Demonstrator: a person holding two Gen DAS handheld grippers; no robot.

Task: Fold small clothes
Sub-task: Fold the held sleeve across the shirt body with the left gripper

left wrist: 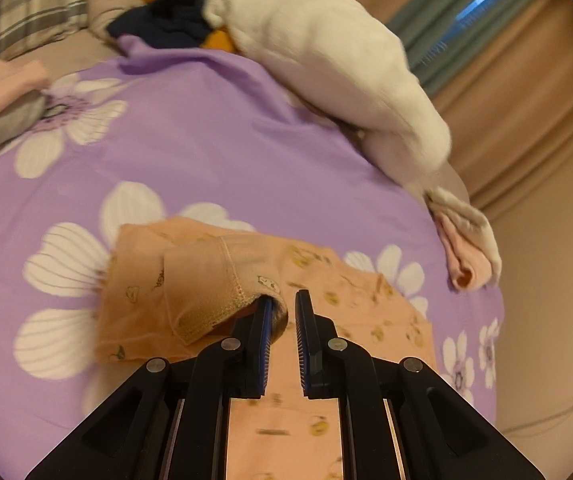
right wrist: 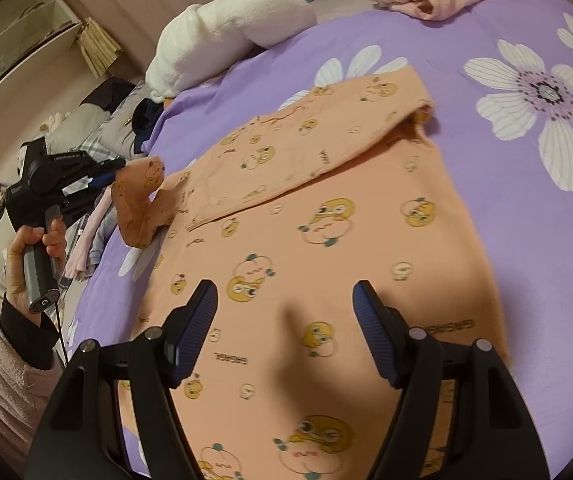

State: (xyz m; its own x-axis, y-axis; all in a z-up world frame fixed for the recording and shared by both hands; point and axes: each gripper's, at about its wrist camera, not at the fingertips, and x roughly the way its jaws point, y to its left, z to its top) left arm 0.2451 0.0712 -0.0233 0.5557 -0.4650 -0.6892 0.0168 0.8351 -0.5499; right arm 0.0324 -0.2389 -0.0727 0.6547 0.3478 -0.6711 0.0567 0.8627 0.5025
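Observation:
A small orange shirt [right wrist: 326, 240] with yellow cartoon prints lies flat on the purple flowered bedspread [right wrist: 506, 184]. One sleeve [right wrist: 306, 148] is folded across its chest. My left gripper [left wrist: 282, 312] hangs just above the shirt [left wrist: 350, 304], its jaws a narrow gap apart; the other sleeve's cuff [left wrist: 210, 296] drapes over its left finger [left wrist: 262, 332]. In the right wrist view the left gripper [right wrist: 110, 174] holds that lifted sleeve [right wrist: 142, 200] at the shirt's left side. My right gripper [right wrist: 286, 308] is wide open and empty above the shirt's lower body.
A white fluffy blanket [left wrist: 338, 68] and a rolled pink garment [left wrist: 466, 256] lie at the bed's far edge. Dark blue and orange clothes [left wrist: 170, 16] and grey-pink folded clothes [left wrist: 2, 104] sit beside pillows. Curtains [left wrist: 526, 100] hang behind. A shelf [right wrist: 14, 36] stands by the wall.

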